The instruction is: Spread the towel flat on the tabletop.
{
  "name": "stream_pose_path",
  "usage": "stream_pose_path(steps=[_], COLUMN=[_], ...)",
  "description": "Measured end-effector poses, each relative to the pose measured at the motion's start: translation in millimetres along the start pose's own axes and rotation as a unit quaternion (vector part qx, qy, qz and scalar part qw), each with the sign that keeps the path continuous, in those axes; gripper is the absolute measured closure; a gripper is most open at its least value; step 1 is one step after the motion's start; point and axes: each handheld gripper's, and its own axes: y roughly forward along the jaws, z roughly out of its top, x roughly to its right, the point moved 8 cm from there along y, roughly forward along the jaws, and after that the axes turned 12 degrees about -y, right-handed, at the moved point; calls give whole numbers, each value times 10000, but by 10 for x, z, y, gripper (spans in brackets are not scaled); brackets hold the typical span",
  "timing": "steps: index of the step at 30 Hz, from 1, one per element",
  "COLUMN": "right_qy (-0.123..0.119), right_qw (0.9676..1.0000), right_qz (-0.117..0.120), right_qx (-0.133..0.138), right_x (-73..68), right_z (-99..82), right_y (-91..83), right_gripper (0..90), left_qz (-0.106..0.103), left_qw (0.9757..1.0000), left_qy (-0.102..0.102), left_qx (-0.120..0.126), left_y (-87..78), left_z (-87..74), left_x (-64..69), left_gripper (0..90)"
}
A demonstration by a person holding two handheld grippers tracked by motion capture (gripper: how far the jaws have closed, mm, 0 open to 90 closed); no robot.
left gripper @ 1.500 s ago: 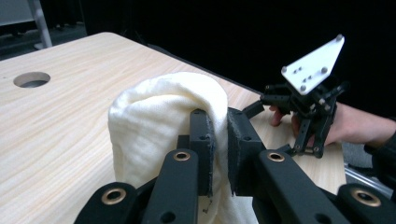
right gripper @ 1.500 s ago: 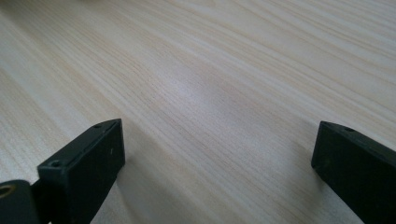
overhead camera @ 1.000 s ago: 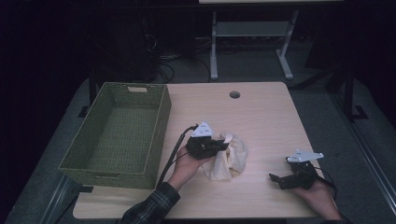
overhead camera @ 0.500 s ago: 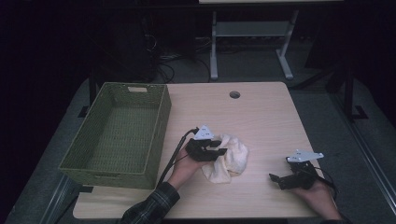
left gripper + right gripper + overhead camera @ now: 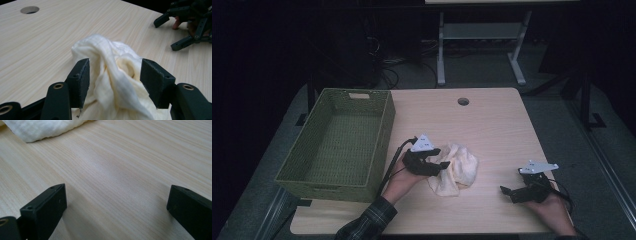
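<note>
A crumpled cream cloth (image 5: pixel 458 169) lies on the wooden table (image 5: pixel 492 125), right of centre near the front. My left gripper (image 5: pixel 441 157) sits at the cloth's left edge and points right. In the left gripper view its jaws (image 5: pixel 113 72) straddle a raised fold of the cloth (image 5: pixel 110 62). They have just been opening, and the pads stand a little clear of the fabric on both sides. My right gripper (image 5: pixel 508 194) rests near the front right corner, open, over bare wood (image 5: pixel 115 200). The cloth's edge (image 5: pixel 37 127) shows far off in the right gripper view.
A green woven basket (image 5: pixel 384 135) stands empty along the table's left side, close behind my left hand. A round cable hole (image 5: pixel 463 101) is at the table's far edge. The right gripper (image 5: pixel 183 27) shows far off in the left gripper view.
The left gripper's jaws have parted off the cloth, and the bunched cloth has slackened and spread a little to the right. The right hand has kept still.
</note>
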Motion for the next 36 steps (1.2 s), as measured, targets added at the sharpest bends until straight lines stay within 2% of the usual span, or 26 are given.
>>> stream_pose_path(steps=[6, 9, 10, 14, 16, 18, 22, 26, 30, 36], right_qy=[6, 55, 32, -48, -50, -81, -179, -186, -317, -430], right_qw=[10000, 10000, 10000, 9999, 9998, 9995, 9990, 9979, 9972, 9949], right_qz=[-3, 35, 53, 93, 160, 225, 294, 500, 578, 785], right_qx=[-10, -75, -29, 66, 144, 208, 282, 372, 357, 457], right_x=[1, -7, -14, -58, -86, -113, -168, -238, -301, -383], right_z=[2, 29, 51, 121, 167, 210, 317, 430, 567, 723], right_y=[-1, -22, -28, -56, -62, -66, -34, 13, 79, 175], right_gripper=[30, 106, 125, 148, 169, 199, 216, 231, 250, 322], left_qz=[176, 289, 341, 406, 540, 543, 631, 693, 647, 654], left_qw=[9998, 9995, 9992, 9986, 9975, 9971, 9949, 9931, 9932, 9927], left_qy=[20, 43, 102, 29, 12, 10, 59, 72, 48, 99], left_qx=[-40, -137, -193, -333, -458, -529, -788, -944, -971, -1012], left_y=[-124, -161, -171, -172, -156, -143, -85, -50, -42, -17], left_z=[-120, -203, -233, -330, -387, -424, -529, -586, -597, -610], left_x=[-30, -44, -64, -119, -157, -174, -214, -261, -266, -257], left_gripper=[426, 448, 455, 491, 508, 530, 534, 553, 594, 609])
